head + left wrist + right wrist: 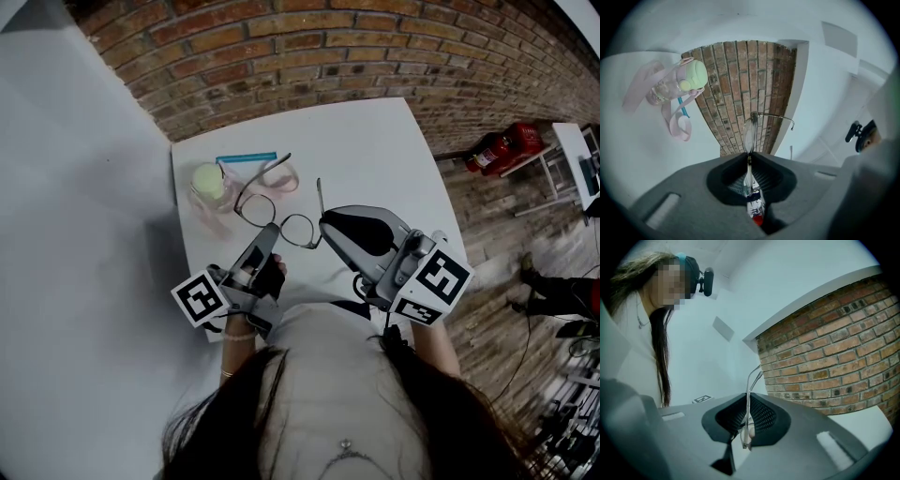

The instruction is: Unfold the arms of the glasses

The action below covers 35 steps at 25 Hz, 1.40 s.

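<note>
Glasses (277, 219): thin dark wire frame w/ 2 round clear lenses, over near part of white counter (375, 141). Both arms swung out, pointing away from the person; left one splays out leftward, right one approx. straight. Left gripper (265, 246) fingers clamp the left lens rim, seen edge-on (749, 135). Right gripper (328, 228) fingers pinch the right end nr hinge (749, 394).

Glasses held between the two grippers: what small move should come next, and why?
Probably the right gripper should swing the arm it grips a touch further from the lenses, while the left gripper holds the glasses by the frame. Both are shut on them; the other arm already looks open.
</note>
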### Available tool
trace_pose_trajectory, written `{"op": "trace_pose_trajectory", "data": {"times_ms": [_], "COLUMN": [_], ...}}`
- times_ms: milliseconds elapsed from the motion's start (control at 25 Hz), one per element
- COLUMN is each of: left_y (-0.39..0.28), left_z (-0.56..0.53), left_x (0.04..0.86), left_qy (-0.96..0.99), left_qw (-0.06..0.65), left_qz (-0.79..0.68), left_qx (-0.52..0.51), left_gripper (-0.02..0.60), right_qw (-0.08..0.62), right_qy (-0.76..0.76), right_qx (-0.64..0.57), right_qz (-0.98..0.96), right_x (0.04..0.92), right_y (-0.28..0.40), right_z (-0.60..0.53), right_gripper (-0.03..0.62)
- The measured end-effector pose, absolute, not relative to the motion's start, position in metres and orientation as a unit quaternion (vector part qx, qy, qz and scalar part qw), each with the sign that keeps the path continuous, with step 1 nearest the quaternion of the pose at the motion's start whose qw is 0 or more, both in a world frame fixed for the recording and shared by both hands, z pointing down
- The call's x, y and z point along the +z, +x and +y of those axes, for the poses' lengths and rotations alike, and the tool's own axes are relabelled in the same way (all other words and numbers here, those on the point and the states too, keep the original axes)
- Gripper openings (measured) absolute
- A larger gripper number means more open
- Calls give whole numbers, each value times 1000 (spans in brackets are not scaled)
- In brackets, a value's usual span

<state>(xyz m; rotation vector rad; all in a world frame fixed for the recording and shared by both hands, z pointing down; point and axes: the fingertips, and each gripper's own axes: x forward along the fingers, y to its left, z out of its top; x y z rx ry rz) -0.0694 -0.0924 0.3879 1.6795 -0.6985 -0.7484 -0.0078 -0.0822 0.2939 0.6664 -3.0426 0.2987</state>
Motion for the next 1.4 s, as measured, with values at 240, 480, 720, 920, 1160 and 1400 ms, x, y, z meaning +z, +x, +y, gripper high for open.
{"op": "trace_pose_trajectory", "data": {"times_ms": [240, 480, 720, 920, 1160, 1400], "left_y": [-73, -78, -82, -86, -87, -87], "left_z": [-94, -95, -96, -97, -97, -97], "left_x": [387, 387, 389, 390, 388, 391], "left_qy": [702, 692, 679, 670, 665, 668], "left_qw": [558, 564, 570, 573, 575, 571], "left_qz": [-296, -293, -292, -293, -292, -300], "left_qx": [-329, -343, -358, -370, -378, -371], "left_gripper": [23, 23, 25, 25, 26, 25], "right_qw": [6, 5, 3, 3, 3, 3], "right_qy": [215, 216, 217, 218, 219, 215], "right_qx": [97, 96, 97, 96, 96, 96], "right_qz": [-972, -972, -971, -971, -971, -972], "right_x": [293, 291, 292, 291, 291, 294], "right_y": [-8, -7, -6, -4, -2, -3], "right_z": [-83, -84, -84, -83, -83, -82], "right_gripper": [29, 29, 30, 31, 31, 33]}}
